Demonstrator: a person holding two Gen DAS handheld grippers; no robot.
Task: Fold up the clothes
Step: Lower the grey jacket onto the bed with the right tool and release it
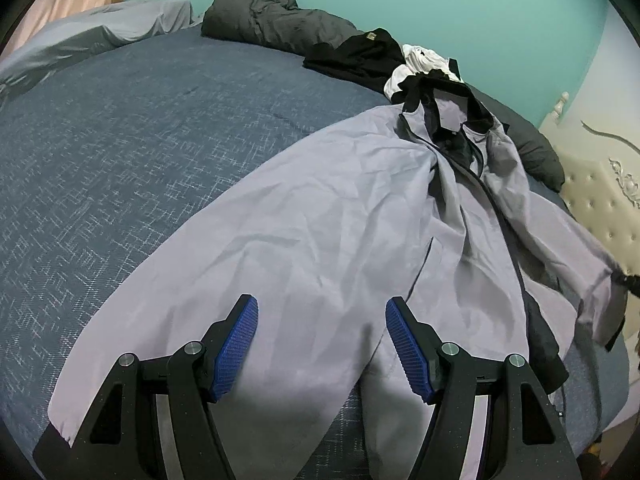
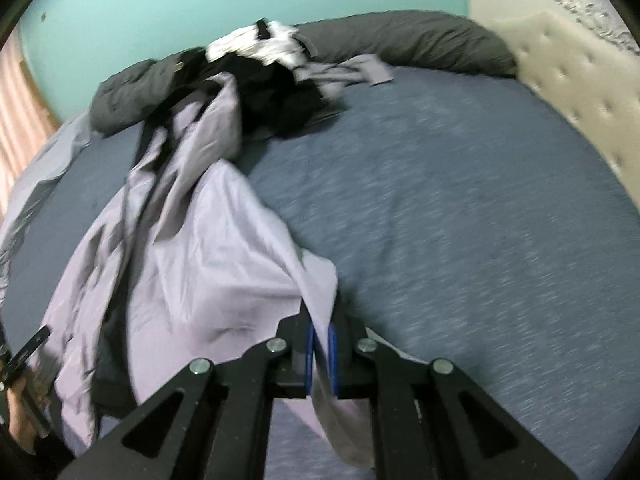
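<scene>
On bed (image 1: 120, 128), jacket (image 1: 320, 208) lengthwise, collar farthest

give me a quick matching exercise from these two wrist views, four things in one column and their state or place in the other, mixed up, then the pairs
Column one:
1. left gripper
2. right gripper
3. lilac jacket
4. dark grey duvet

Column two:
A. bunched along the far edge of the bed
B. shut on a fold of fabric
C. open, above the cloth
D. spread across the blue bedsheet

Pairs: 1-C, 2-B, 3-D, 4-A
</scene>
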